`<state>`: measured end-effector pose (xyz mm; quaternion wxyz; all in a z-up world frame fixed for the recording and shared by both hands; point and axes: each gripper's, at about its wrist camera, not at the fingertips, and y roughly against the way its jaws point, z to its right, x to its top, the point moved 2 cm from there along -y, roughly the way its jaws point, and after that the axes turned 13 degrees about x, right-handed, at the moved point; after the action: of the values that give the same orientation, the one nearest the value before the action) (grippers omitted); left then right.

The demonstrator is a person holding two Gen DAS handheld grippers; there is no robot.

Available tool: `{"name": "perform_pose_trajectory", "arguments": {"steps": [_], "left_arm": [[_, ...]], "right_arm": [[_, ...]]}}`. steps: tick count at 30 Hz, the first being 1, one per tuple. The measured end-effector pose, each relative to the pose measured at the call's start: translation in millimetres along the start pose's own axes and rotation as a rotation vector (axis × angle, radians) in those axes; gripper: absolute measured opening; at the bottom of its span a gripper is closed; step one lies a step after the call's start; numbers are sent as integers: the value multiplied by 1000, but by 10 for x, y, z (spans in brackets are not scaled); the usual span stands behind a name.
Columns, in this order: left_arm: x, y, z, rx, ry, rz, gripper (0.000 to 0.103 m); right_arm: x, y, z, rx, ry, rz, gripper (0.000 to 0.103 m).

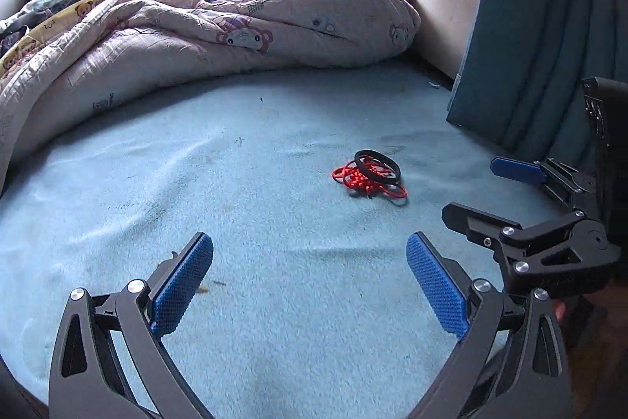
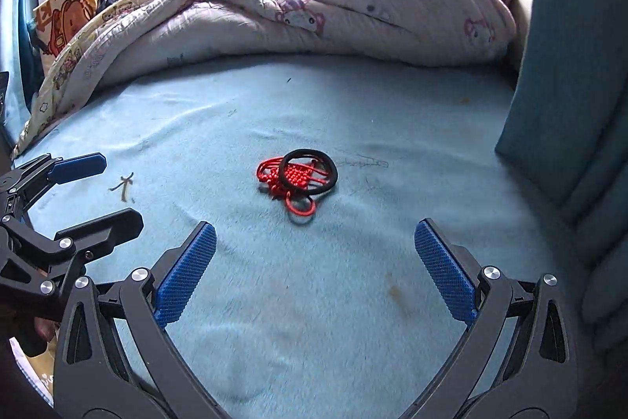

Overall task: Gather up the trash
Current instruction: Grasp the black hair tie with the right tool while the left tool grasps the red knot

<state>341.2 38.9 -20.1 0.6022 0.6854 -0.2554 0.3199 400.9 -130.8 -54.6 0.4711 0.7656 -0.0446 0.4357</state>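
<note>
A red knotted cord (image 1: pixel 363 181) (image 2: pixel 292 179) lies on the light blue bed sheet (image 1: pixel 255 183) with a black hair band (image 1: pixel 377 164) (image 2: pixel 308 171) on top of it. My left gripper (image 1: pixel 310 273) is open and empty, a short way in front and left of the cord. My right gripper (image 2: pixel 314 262) is open and empty, just in front of the cord. The right gripper also shows at the right of the left wrist view (image 1: pixel 482 191). The left gripper shows at the left of the right wrist view (image 2: pixel 114 187). A small brown scrap (image 2: pixel 125 186) lies on the sheet near the left gripper.
A crumpled pink quilt (image 1: pixel 235 26) (image 2: pixel 333 10) is heaped across the far side of the bed. A teal curtain (image 1: pixel 541 38) (image 2: pixel 581 85) hangs at the right. A cartoon pillow (image 2: pixel 66 14) sits at the far left. Bright windows are behind.
</note>
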Motion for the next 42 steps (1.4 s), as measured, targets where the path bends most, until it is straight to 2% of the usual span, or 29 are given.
{"name": "perform_pose_trajectory", "arguments": {"steps": [7, 12, 13, 14, 18, 19, 20, 24, 32, 42], "left_arm": [[201, -406, -85, -1, -16, -59, 97], [330, -563, -95, -13, -35, -59, 97], [354, -591, -93, -13, -36, -58, 97], [374, -615, -88, -14, -37, -59, 97], [426, -706, -48, -22, -43, -63, 97], [432, -728, -31, -24, -47, -65, 97], [435, -749, -13, -26, -50, -68, 97], [449, -825, 71, -32, -59, -80, 97], [476, -937, 247, -69, -44, -119, 97], [518, -1108, 889, -101, -112, -153, 97]], "right_arm": [[287, -543, 119, 37, 4, -67, 98], [375, -850, 231, 74, -17, -139, 97], [383, -893, 259, 79, -24, -149, 89], [386, -921, 285, 90, -30, -156, 76], [379, -940, 301, 169, -29, -174, 56], [378, -922, 291, 182, -28, -173, 46], [375, -897, 278, 195, -23, -171, 44], [367, -777, 295, 201, -24, -144, 41], [297, -520, 523, 191, -58, -96, 41], [213, -137, 816, 159, -83, -35, 41]]}}
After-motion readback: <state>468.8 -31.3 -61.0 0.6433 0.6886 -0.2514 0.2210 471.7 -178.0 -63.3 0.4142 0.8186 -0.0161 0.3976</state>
